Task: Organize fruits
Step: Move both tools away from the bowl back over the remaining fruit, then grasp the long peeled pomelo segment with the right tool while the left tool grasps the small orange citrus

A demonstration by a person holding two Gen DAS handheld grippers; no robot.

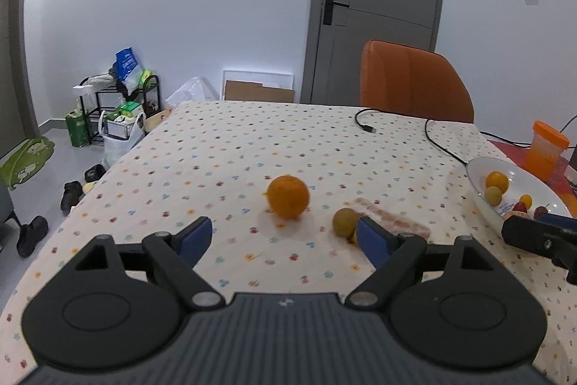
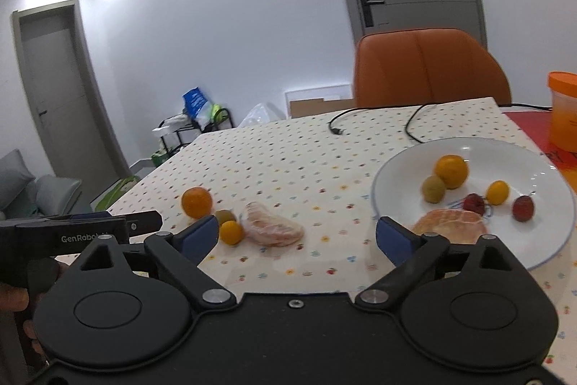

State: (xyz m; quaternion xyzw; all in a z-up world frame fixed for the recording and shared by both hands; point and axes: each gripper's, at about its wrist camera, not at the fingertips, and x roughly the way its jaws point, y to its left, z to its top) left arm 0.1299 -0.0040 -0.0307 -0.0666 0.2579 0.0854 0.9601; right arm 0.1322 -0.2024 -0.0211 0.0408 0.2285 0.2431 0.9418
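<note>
On the dotted tablecloth lie an orange (image 1: 288, 196) (image 2: 196, 202), a greenish round fruit (image 1: 344, 222) (image 2: 224, 216), a small yellow fruit (image 2: 231, 232) and a peeled pomelo wedge (image 2: 271, 229) (image 1: 393, 221). The white plate (image 2: 541, 240) (image 1: 479, 193) at the right holds an orange (image 2: 451, 171), a green fruit (image 2: 434, 189), a small yellow fruit (image 2: 497, 192), two red fruits and a pomelo wedge (image 2: 449, 226). My left gripper (image 1: 285, 239) is open, just short of the loose orange. My right gripper (image 2: 297, 235) is open above the cloth between wedge and plate.
An orange chair (image 1: 414, 82) stands at the table's far side. A black cable (image 1: 396, 128) lies across the far cloth. An orange-lidded jar (image 2: 562, 110) sits at the right on a red mat. Floor clutter, shoes and a rack (image 1: 119, 107) are off the table's left edge.
</note>
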